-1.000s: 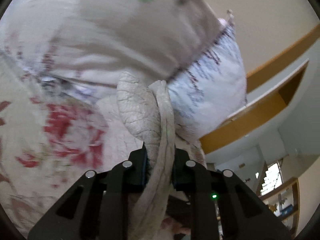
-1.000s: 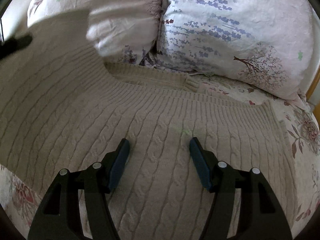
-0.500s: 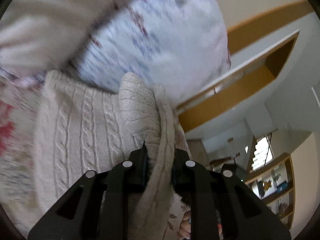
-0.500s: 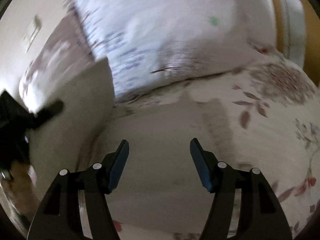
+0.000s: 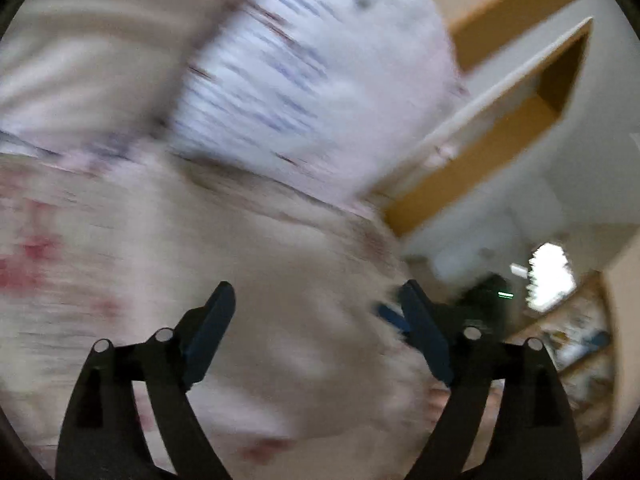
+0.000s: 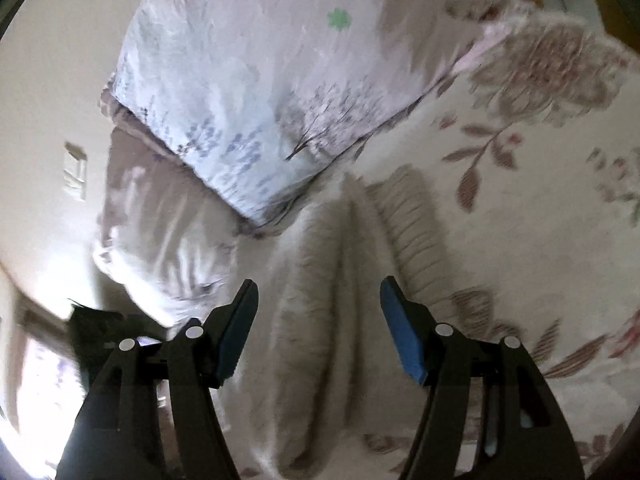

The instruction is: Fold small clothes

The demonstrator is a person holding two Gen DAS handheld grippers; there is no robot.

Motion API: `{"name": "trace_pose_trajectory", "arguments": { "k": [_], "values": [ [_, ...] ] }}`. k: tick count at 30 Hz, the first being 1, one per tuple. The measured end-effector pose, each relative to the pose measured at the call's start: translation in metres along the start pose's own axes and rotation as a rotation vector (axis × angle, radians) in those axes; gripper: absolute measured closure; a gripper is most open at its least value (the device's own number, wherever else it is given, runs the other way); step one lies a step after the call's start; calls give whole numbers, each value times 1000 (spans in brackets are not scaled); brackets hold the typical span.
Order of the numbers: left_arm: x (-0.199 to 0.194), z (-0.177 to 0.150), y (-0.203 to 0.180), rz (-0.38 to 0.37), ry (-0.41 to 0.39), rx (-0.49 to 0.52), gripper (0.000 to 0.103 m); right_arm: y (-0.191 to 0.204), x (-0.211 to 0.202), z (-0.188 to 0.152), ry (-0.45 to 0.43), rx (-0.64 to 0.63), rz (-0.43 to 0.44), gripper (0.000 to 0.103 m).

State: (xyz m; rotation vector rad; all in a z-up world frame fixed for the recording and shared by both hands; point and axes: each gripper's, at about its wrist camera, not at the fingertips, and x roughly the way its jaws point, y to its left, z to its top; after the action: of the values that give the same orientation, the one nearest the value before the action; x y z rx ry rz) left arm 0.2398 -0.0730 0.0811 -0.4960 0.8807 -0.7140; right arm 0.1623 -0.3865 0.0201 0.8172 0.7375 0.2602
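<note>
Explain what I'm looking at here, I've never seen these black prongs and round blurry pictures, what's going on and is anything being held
No robot here: a person holds a hand-held gripper in each hand, each with a fisheye camera looking along its two fingers. One picture looks out from the left hand-held gripper, the other from the right hand-held gripper. Below lies a bed with a floral bedspread, two pillows, and a cream knitted sweater being folded. The left jaws have just opened, letting the sweater go; nothing is between them now. The right jaws stand open above the sweater, gripping nothing. The left picture is blurred.
</note>
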Motion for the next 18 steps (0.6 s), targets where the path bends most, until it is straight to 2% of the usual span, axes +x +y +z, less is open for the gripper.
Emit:
{"name": "trace_pose_trajectory", "arguments": {
  "k": [1, 2, 5, 8, 11, 14, 15, 18],
  "values": [
    [-6, -2, 9, 69, -14, -6, 18, 1, 3, 0, 19, 6, 15, 38],
    [-8, -4, 16, 107, -19, -14, 18, 2, 8, 1, 44, 6, 24, 38],
    [-8, -12, 38, 180, -11, -44, 18, 9, 22, -1, 109, -16, 1, 38],
    [3, -19, 54, 163, 34, -83, 19, 13, 35, -4, 160, -31, -44, 38],
    [12, -20, 55, 156, 57, -76, 19, 13, 46, -5, 194, -41, -55, 38],
    [19, -24, 57, 130, 77, -71, 19, 15, 54, -3, 190, -49, -39, 42],
    [20, -25, 57, 123, 84, -72, 19, 15, 56, -1, 182, -39, -35, 46],
    [27, -27, 57, 102, 108, -80, 19, 11, 64, 4, 177, -30, -41, 48]
  ]
}}
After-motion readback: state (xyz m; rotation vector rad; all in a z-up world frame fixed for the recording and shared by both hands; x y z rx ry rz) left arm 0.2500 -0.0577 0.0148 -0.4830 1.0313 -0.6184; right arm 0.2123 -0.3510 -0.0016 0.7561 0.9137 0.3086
